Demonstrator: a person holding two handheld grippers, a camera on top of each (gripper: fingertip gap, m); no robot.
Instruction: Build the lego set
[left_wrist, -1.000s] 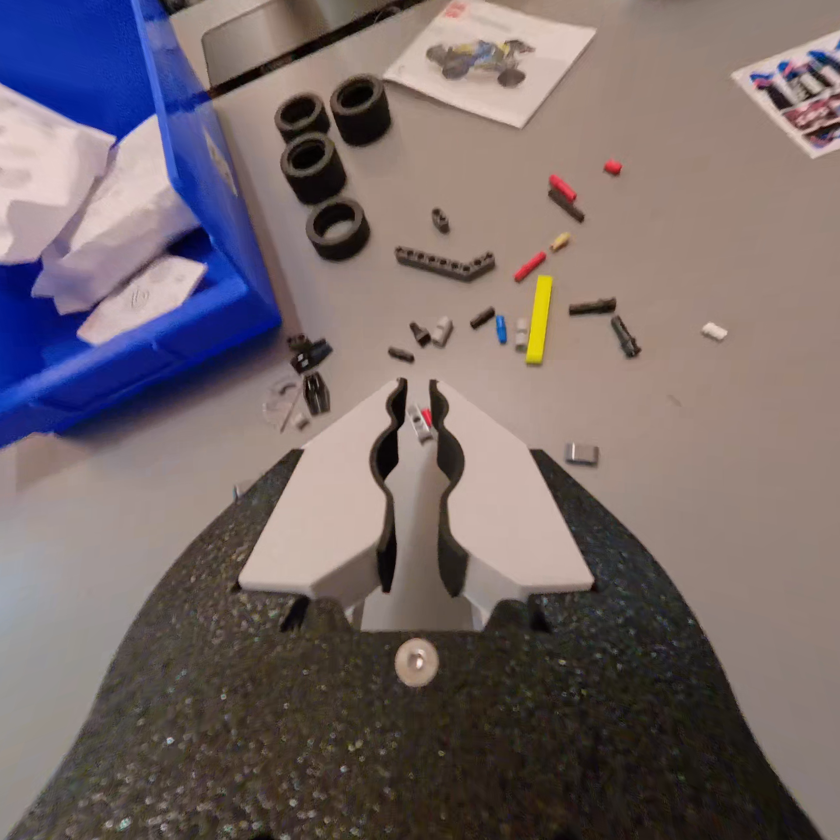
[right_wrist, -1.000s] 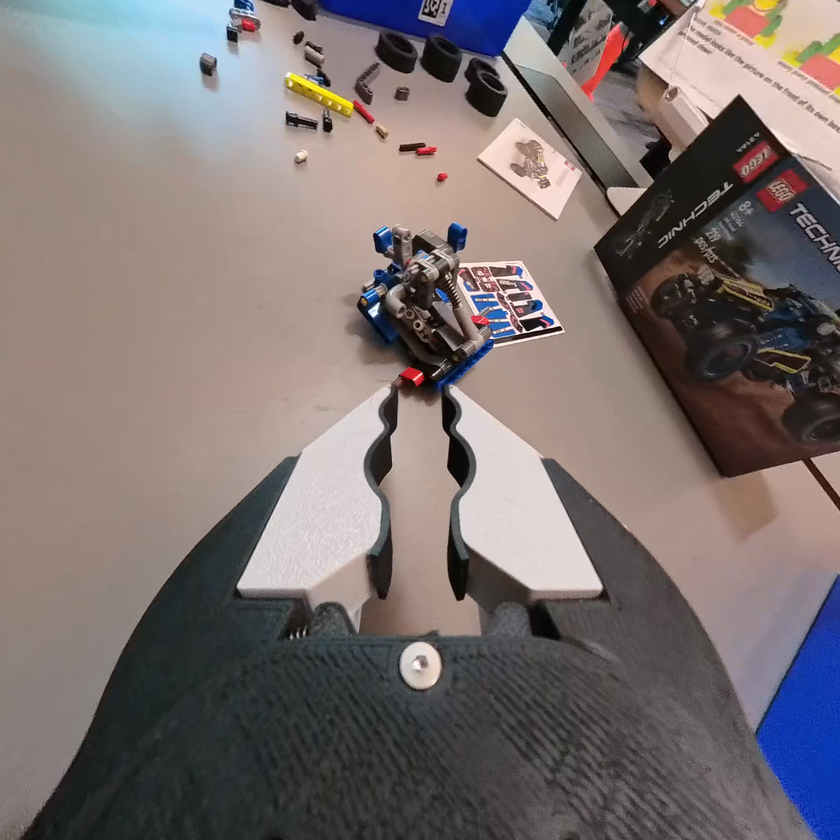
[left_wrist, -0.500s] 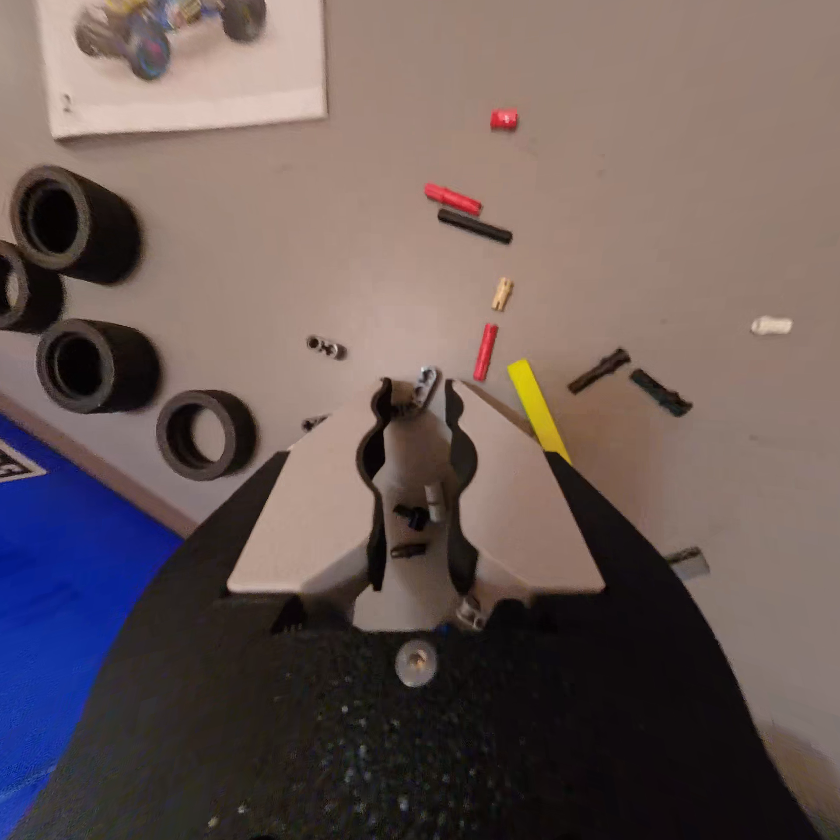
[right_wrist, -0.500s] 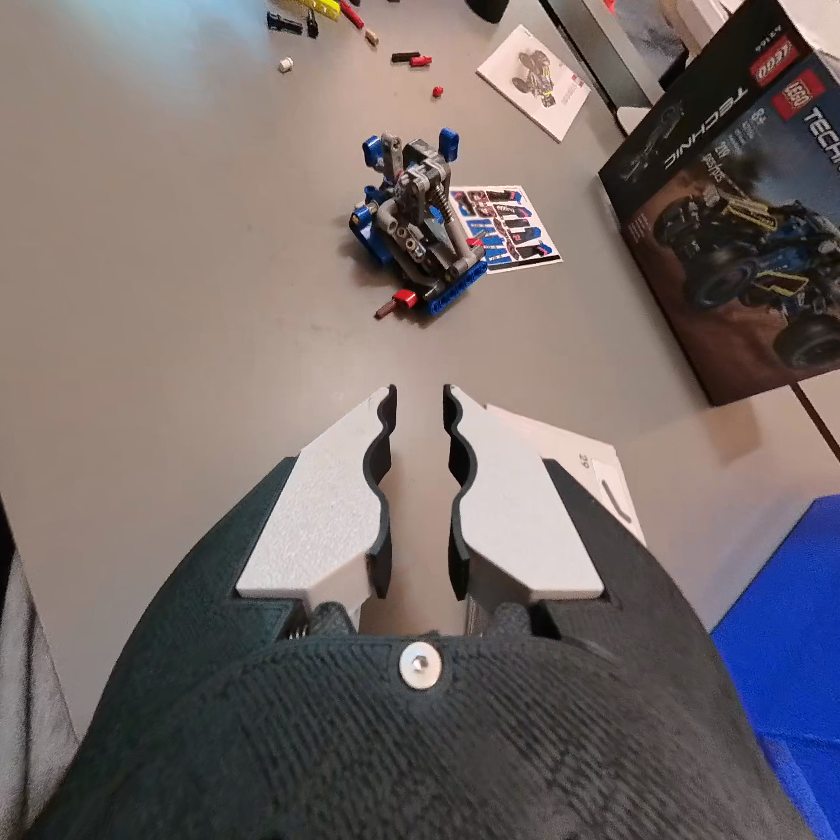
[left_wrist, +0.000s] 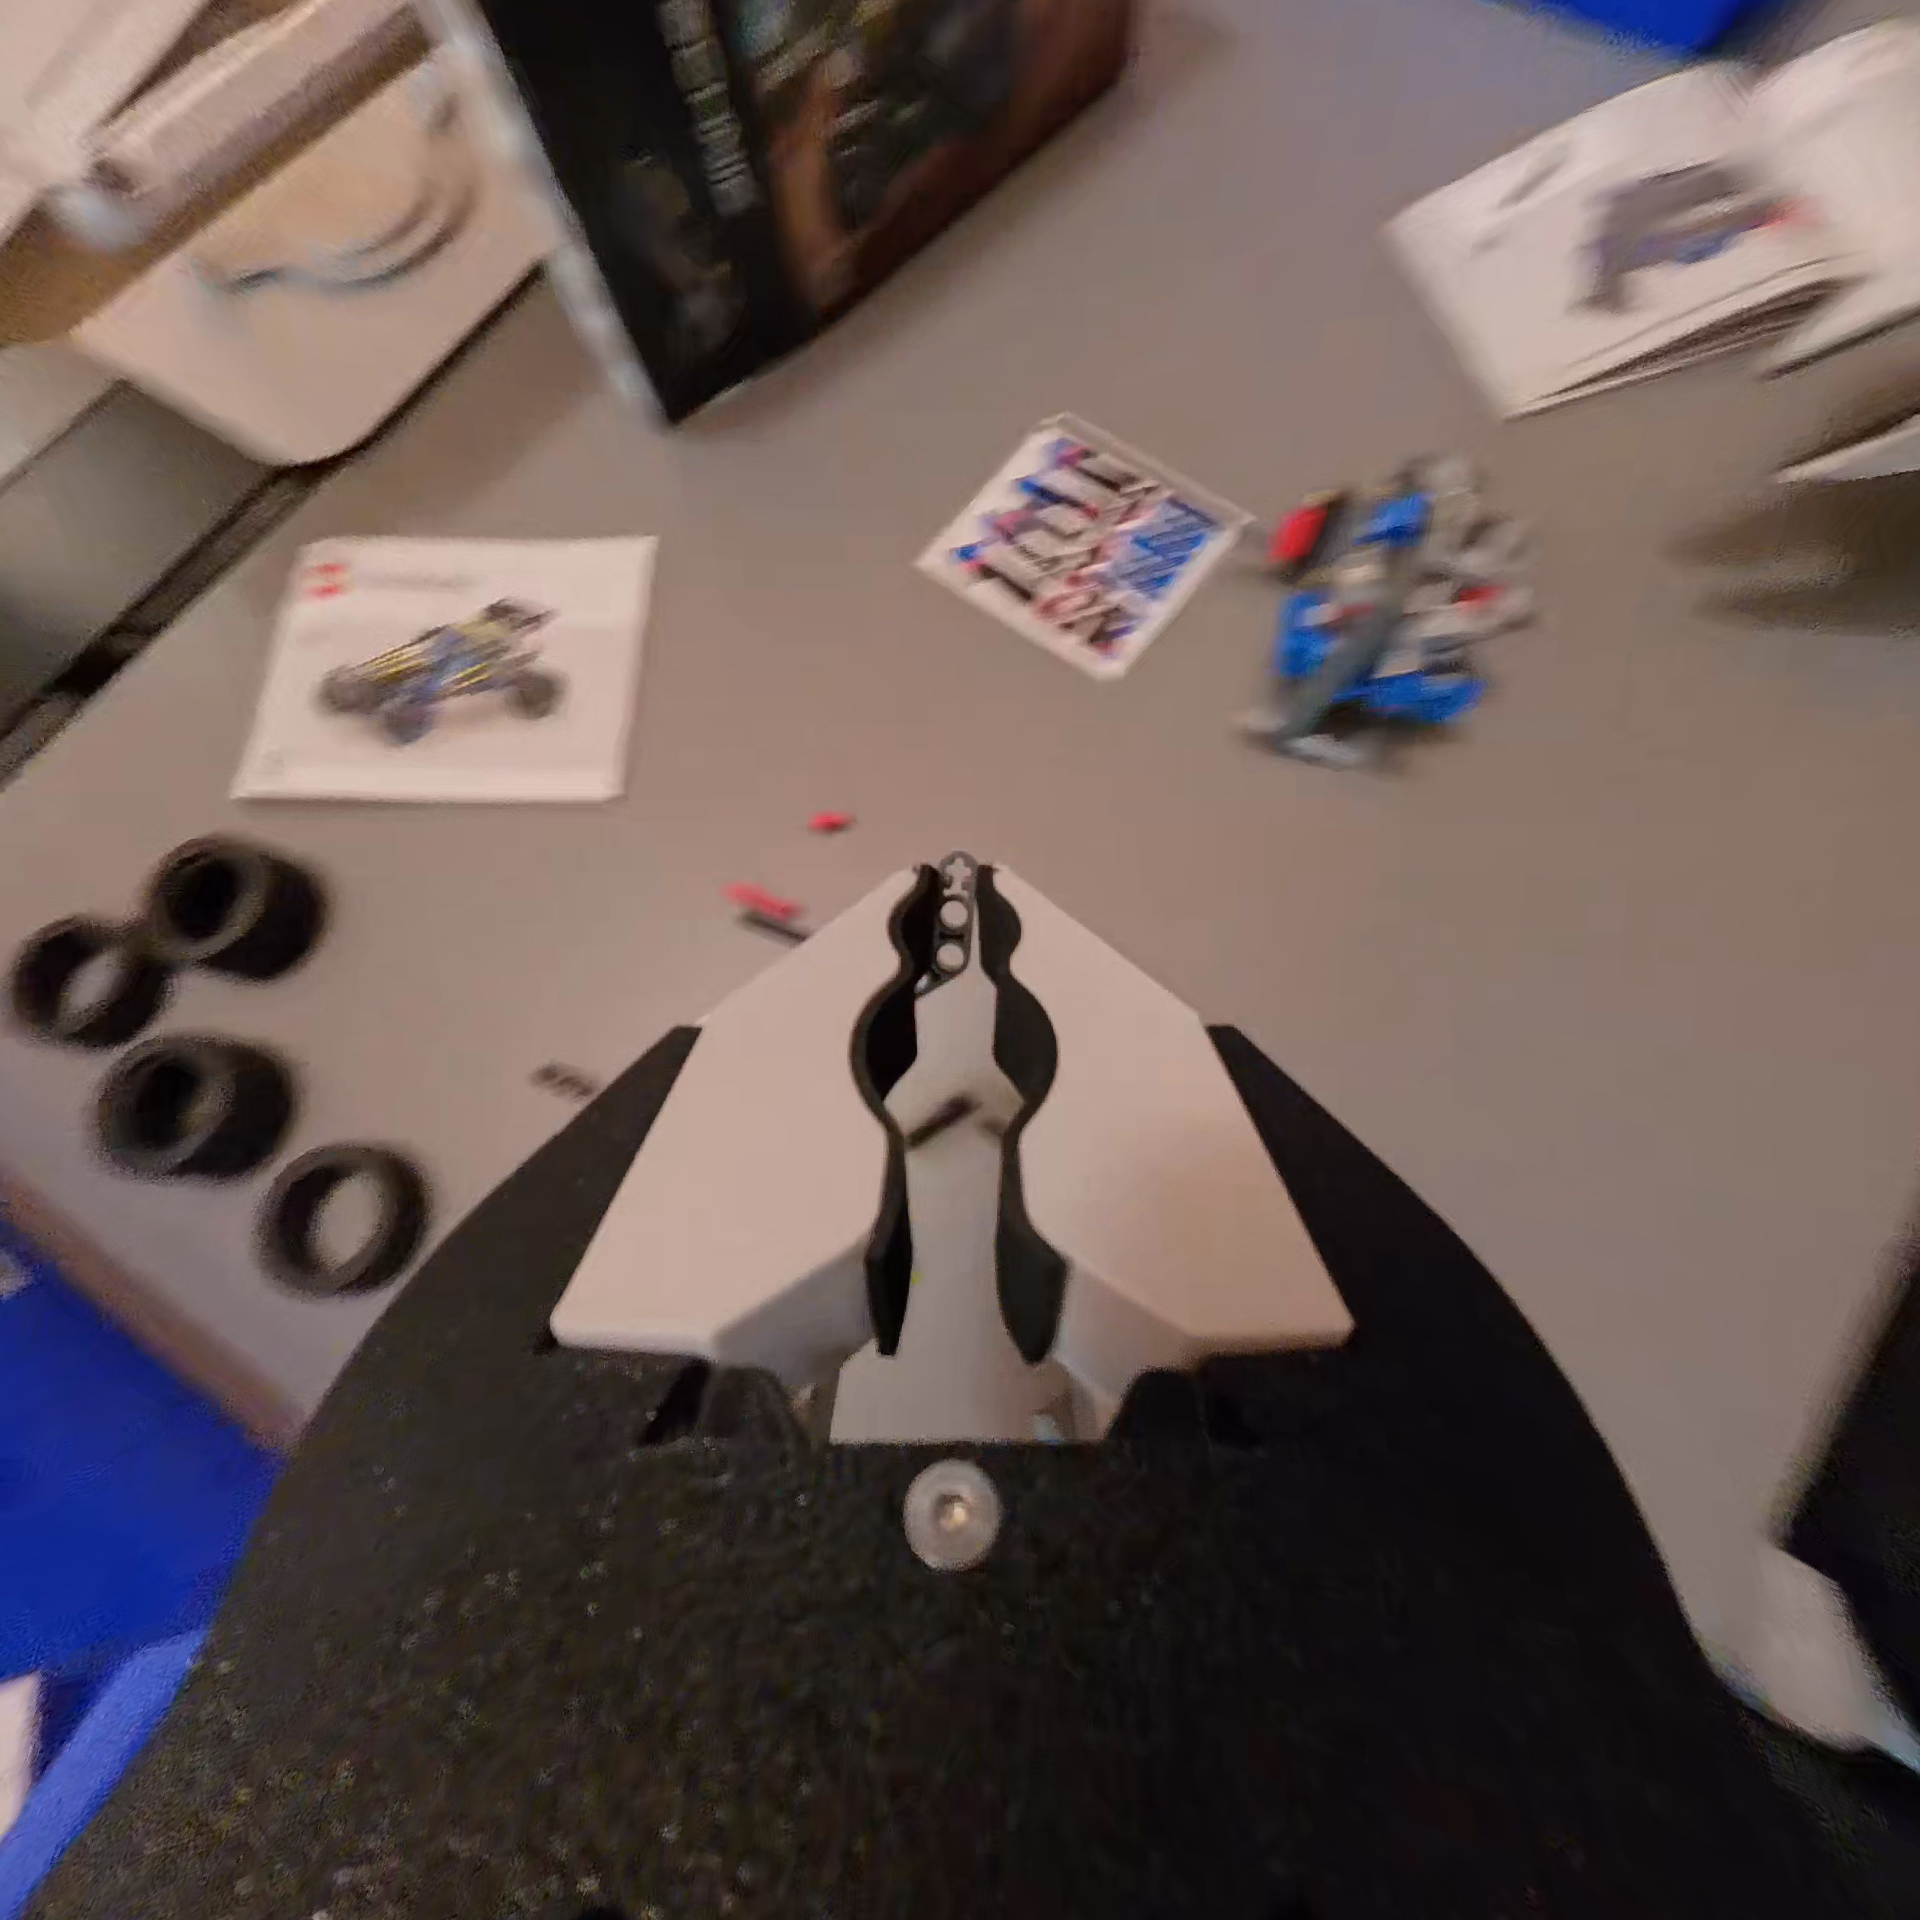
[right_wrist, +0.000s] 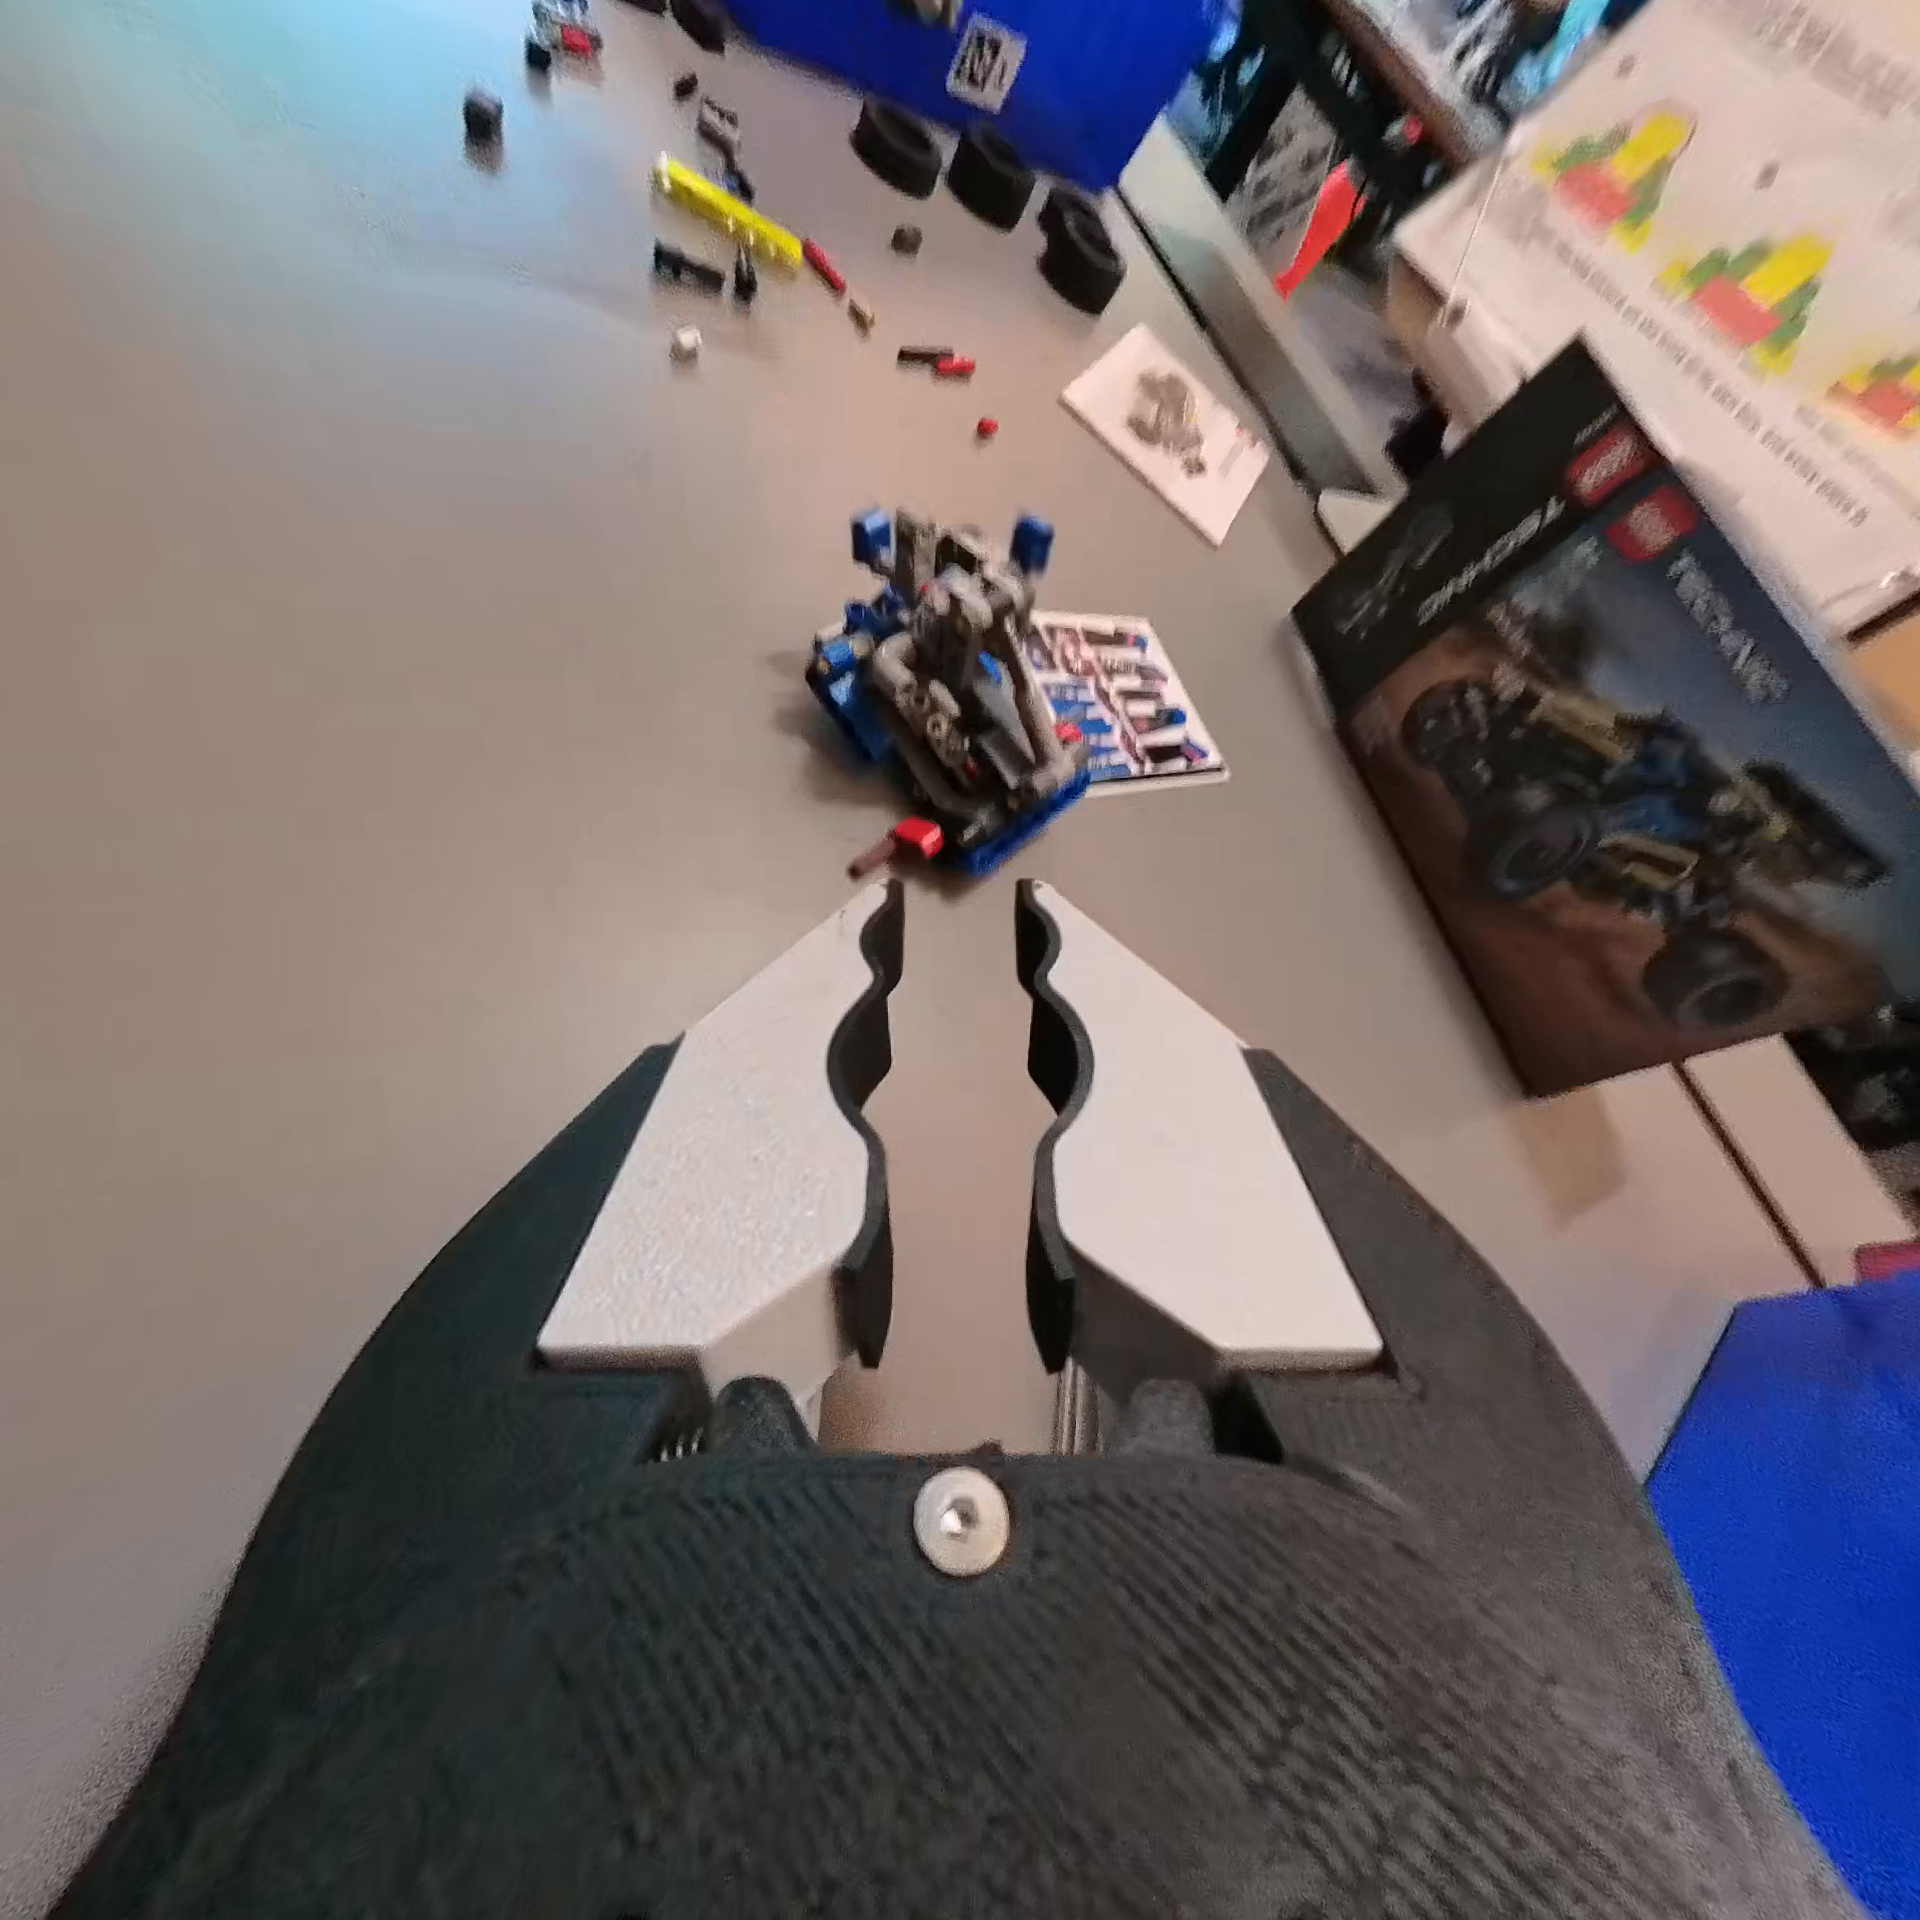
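- The left gripper (left_wrist: 954, 894) has its fingers pressed together on a small dark grey lego beam (left_wrist: 954, 920) with round holes and a cross-shaped hole at its tip; the beam stands upright between the fingertips, at the centre of the left wrist view, lifted clear of the grey surface (left_wrist: 1039, 790).
- The part-built blue and grey lego model (right_wrist: 951, 691) sits on the surface in the upper middle of the right wrist view, just past the right gripper (right_wrist: 958, 899), with a red piece sticking out at its near end.
- The right gripper's fingers stand apart with a clear gap and hold nothing.
- A sticker sheet (right_wrist: 1127, 691) lies just beside the model, to the right; whether they touch is unclear.
- In the left wrist view the same model (left_wrist: 1382, 623) shows blurred at right, with the sticker sheet (left_wrist: 1081, 551) to its left.
- An instruction booklet (left_wrist: 447, 670) lies at left centre of that view, four black tyres (left_wrist: 343, 1216) below it.
- The dark set box (right_wrist: 1621, 717) stands at the right of the right wrist view.
- Loose pieces, a yellow beam (right_wrist: 727, 213) among them, are scattered at the upper left there, near a blue bin (right_wrist: 987, 62).
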